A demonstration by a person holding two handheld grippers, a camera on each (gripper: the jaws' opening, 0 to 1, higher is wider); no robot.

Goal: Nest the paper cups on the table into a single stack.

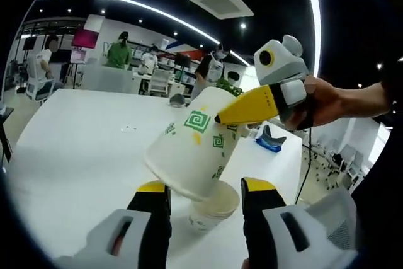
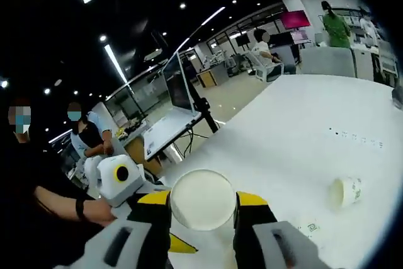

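Observation:
A white paper cup with green square patterns [image 1: 192, 146] hangs tilted above the white table [image 1: 82, 149], one round end toward me. My right gripper [image 1: 220, 116], held by a hand coming in from the right, is shut on it. In the right gripper view the same cup [image 2: 201, 200] sits between my right gripper's [image 2: 201, 211] jaws. Just below it a short cup stack [image 1: 214, 209] stands on the table between the jaws of my left gripper [image 1: 204, 188], which is open. The left gripper [image 2: 170, 240] also shows at the lower left. Another cup [image 2: 346, 192] lies on its side.
A blue and black object [image 1: 271, 140] and a dark item [image 1: 178, 100] lie toward the far part of the table. Several people, chairs and desks stand beyond it. A screen on a stand [image 2: 176, 114] is beside the table edge [image 2: 208, 137].

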